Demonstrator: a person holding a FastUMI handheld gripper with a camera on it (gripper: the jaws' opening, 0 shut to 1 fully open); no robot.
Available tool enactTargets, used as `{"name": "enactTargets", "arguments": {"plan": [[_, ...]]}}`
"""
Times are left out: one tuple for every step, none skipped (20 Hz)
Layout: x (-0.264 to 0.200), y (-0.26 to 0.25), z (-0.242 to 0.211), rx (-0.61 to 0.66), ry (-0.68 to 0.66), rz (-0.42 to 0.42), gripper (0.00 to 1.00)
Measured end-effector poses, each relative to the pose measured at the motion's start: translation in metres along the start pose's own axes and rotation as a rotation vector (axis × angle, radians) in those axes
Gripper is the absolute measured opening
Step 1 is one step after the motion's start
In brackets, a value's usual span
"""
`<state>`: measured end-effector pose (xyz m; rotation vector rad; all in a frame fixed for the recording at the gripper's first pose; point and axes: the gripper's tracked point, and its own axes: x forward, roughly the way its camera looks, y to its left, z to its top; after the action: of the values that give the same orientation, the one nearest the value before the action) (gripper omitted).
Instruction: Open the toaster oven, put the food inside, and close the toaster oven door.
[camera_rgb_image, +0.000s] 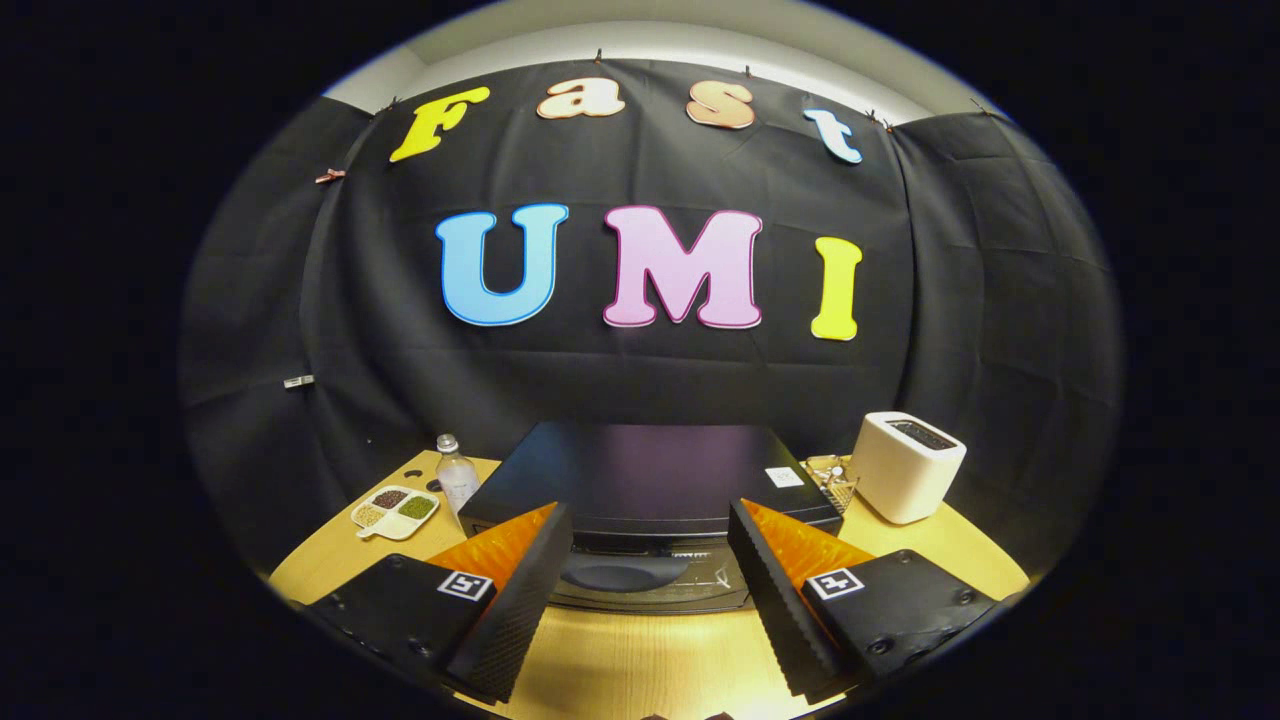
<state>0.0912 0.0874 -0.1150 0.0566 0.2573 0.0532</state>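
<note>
In the gripper view, the gripper (650, 545) hangs over the wooden table (640, 665) with its two fingers spread wide and nothing between them. The toaster oven (645, 480), a flat black box, stands just ahead of the fingertips and takes up the gap between them. Its front sits low and is partly masked by the fingers. A dark rounded shape, perhaps a plate or dish (620, 573), shows at its lower front, but I cannot tell whether the door is down or up, nor whether that shape lies inside or is seen through glass.

Left of the oven stand a clear bottle (456, 475) and, further left, a divided tray (395, 512) of small foods. Right of the oven sits a white toaster (907, 465), with a small wire object (832, 480) between the two.

As a judgement, the task looks barely begun: the gripper carries no food, and the loading and the final closing of the door appear left to do.
</note>
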Motion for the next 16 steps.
{"name": "enactTargets", "arguments": {"plan": [[0.008,0.004,-0.006,0.003,0.014,0.004,0.98],[0.016,0.007,-0.013,0.006,0.031,0.012,0.98],[0.023,0.012,-0.022,0.007,0.052,0.019,0.98],[0.03,0.014,-0.029,0.006,0.07,0.021,0.98],[0.036,0.015,-0.033,0.007,0.081,0.021,0.98],[0.042,0.016,-0.037,0.007,0.088,0.022,0.98],[0.046,0.018,-0.041,0.004,0.095,0.023,0.98],[0.051,0.018,-0.046,-0.001,0.108,0.024,0.98],[0.054,0.022,-0.056,-0.004,0.132,0.032,0.98],[0.05,0.022,-0.056,0.002,0.136,0.03,0.98],[0.053,0.022,-0.052,0.002,0.116,0.029,0.99],[0.049,0.022,-0.055,-0.005,0.133,0.031,0.99],[0.052,0.024,-0.053,-0.009,0.11,0.036,0.99],[0.051,0.026,-0.058,0.0,0.135,0.051,0.99],[0.049,0.028,-0.059,0.02,0.145,0.057,0.99],[0.049,0.028,-0.061,0.018,0.15,0.06,1.0]]}}
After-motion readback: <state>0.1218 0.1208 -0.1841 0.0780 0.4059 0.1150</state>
